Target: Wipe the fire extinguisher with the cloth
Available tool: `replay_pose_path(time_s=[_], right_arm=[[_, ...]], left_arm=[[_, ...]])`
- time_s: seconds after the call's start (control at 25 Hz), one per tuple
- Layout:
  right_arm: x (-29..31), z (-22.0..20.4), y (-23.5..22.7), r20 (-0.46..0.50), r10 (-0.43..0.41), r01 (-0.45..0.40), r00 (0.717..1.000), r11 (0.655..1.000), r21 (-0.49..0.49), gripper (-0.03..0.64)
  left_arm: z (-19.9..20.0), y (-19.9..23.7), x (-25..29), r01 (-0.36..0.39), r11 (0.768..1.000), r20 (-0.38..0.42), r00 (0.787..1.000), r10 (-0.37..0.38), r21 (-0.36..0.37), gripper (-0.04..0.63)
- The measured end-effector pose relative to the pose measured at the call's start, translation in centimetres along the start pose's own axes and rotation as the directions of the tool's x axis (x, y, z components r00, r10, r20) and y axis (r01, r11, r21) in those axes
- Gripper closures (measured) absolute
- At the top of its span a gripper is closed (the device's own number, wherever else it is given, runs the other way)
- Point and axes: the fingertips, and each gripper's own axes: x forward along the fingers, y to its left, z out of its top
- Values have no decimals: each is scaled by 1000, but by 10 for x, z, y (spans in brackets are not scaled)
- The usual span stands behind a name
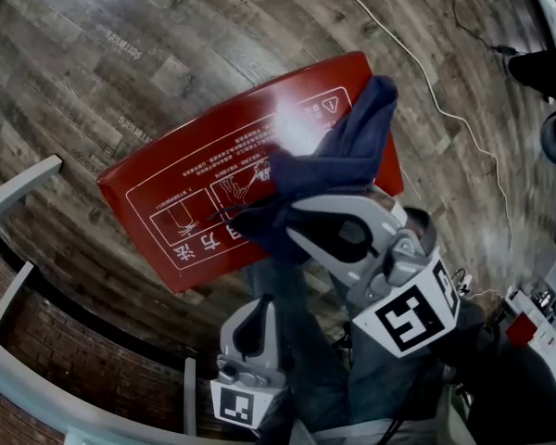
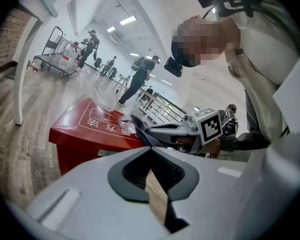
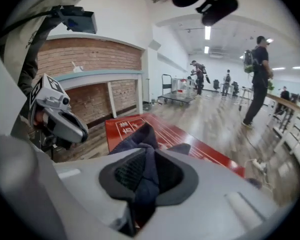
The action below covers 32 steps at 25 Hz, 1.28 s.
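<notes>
Wiping looks under way: the right gripper [image 3: 149,164] clenches the dark blue cloth [image 1: 357,137] on the red fire extinguisher box [image 1: 195,193] lying on the wooden floor [image 1: 120,63], while the left gripper [image 2: 151,169] hangs closed and empty, and the next stroke probably calls for sweeping toward the box's uncovered printed end.

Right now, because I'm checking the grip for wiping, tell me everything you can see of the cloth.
The cloth is dark blue, soft-looking fabric, crumpled into folds. One bunched end is pinched between the jaws of the right gripper. The rest lies forward over the printed top of the red box, toward its right end in the head view.
</notes>
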Motion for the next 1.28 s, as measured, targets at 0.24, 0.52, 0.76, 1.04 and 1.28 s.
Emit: replay_pose_path(time_s=[0.24,0.52,0.76,1.04,1.28], right_arm=[[-45,-43,-52,-71,-191,198,979,974,108,560],[19,8,-2,-69,-42,42,997,999,-9,560],[36,53,28,43,20,-12,999,984,-180,558],[-12,42,-3,107,-23,17,994,998,56,523],[-21,27,-10,32,-32,28,999,992,123,499]], left_arm=[[-5,-3,1,-16,1000,8,1000,16,-8,589],[-2,-9,10,-12,1000,12,1000,12,-3,589],[2,-7,10,-18,1000,20,1000,18,2,589],[-1,-8,15,-6,1000,13,1000,6,-5,589],[1,-4,14,-3,1000,9,1000,3,-4,589]])
